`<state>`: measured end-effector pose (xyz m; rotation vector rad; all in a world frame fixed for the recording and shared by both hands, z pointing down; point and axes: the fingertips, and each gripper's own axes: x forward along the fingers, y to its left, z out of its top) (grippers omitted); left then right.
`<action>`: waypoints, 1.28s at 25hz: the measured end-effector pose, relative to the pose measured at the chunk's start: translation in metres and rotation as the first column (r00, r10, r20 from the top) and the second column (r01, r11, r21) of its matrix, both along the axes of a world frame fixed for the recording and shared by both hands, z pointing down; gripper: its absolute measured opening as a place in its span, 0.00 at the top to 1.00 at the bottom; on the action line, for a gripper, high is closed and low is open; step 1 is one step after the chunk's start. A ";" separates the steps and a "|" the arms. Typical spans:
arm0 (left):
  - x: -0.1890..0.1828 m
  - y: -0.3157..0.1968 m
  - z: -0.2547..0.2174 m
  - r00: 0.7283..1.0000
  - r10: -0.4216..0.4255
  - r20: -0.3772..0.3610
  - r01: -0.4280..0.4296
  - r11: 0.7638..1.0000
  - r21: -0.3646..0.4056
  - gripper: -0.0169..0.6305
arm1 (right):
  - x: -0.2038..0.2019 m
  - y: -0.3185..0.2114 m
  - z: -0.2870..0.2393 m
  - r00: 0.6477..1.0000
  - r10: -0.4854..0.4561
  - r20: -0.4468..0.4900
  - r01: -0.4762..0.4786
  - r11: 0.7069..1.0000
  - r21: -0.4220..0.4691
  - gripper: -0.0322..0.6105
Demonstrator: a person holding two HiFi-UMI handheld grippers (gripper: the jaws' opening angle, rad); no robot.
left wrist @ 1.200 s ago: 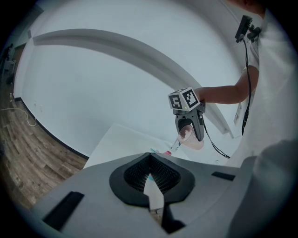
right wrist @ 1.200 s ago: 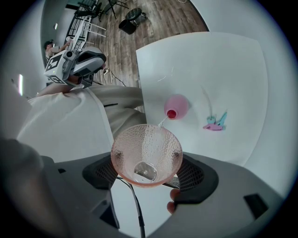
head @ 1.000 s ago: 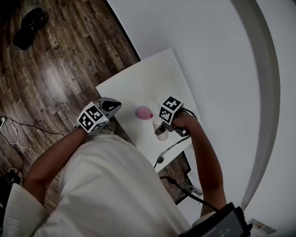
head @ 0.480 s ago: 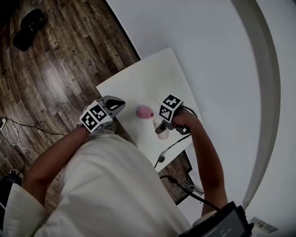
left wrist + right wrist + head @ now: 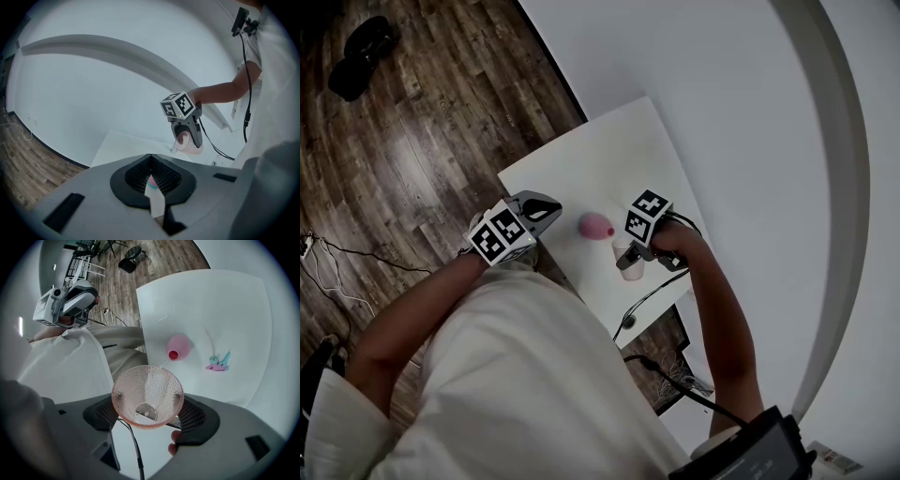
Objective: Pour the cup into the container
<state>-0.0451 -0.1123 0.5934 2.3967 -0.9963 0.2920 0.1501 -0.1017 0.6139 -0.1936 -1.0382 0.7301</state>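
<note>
One dimpled pink cup (image 5: 147,397) sits clamped in the right claw (image 5: 149,412); left claw (image 5: 151,174) closed.

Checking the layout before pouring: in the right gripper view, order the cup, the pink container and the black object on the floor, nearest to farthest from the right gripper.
1. cup: held between the right gripper's jaws.
2. pink container: on the table, just beyond the cup.
3. black object: on the wood floor, past the table's far edge.

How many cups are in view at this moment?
1. The pink textured cup is clamped in the right tool, above the white table, close to the pink container lying there. No other cup seems hidden.
</note>
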 end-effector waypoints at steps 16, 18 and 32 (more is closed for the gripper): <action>0.010 0.004 -0.005 1.000 0.013 -0.002 -0.013 1.000 0.008 0.96 | 0.000 -0.001 0.002 1.000 -0.015 -0.014 0.014 1.000 -0.019 0.37; 0.010 0.004 -0.006 1.000 0.014 -0.004 -0.014 1.000 0.006 0.96 | 0.000 0.000 0.002 1.000 -0.016 -0.018 0.015 1.000 -0.023 0.37; 0.010 0.002 -0.002 1.000 0.018 -0.007 -0.018 1.000 0.006 0.96 | 0.001 0.003 0.004 0.999 -0.024 -0.031 0.023 0.999 -0.040 0.37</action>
